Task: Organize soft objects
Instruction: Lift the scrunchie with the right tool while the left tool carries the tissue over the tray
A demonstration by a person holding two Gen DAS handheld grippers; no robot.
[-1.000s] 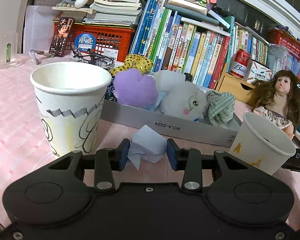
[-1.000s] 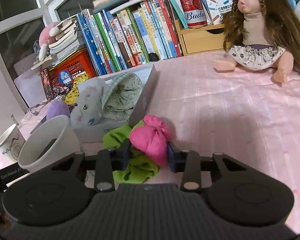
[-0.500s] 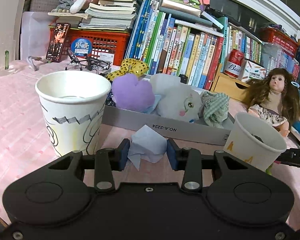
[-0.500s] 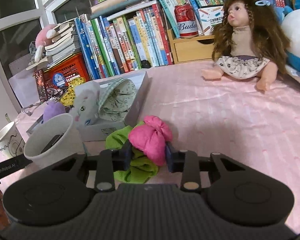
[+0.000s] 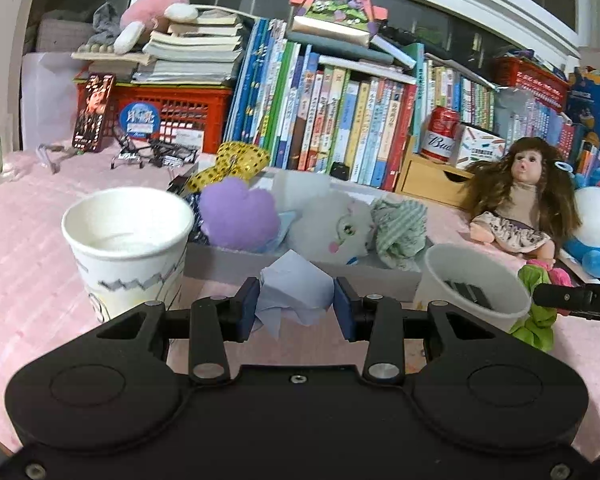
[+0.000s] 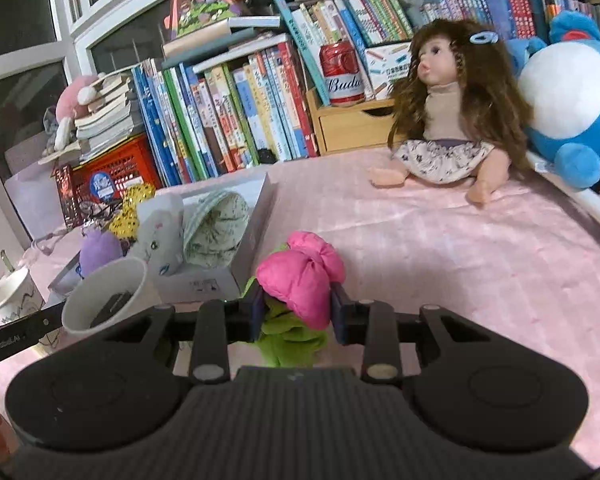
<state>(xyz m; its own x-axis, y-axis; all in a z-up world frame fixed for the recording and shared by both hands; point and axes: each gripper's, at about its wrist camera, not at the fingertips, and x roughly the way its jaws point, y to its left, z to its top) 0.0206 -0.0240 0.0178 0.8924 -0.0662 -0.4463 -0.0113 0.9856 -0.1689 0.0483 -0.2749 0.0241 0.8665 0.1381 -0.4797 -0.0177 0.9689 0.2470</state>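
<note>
Both loads have risen off the pink desk [image 6: 440,248] over the last second. The left gripper [image 5: 296,304] has its fingers closed on the pale blue cloth [image 5: 294,288]; the right gripper [image 6: 298,310] pinches the pink-and-green soft toy [image 6: 300,280]. The grey box [image 5: 300,272] of plush things sits at twelve o'clock from the left gripper, at ten o'clock from the right. Both pieces seem ready to go in.
</note>
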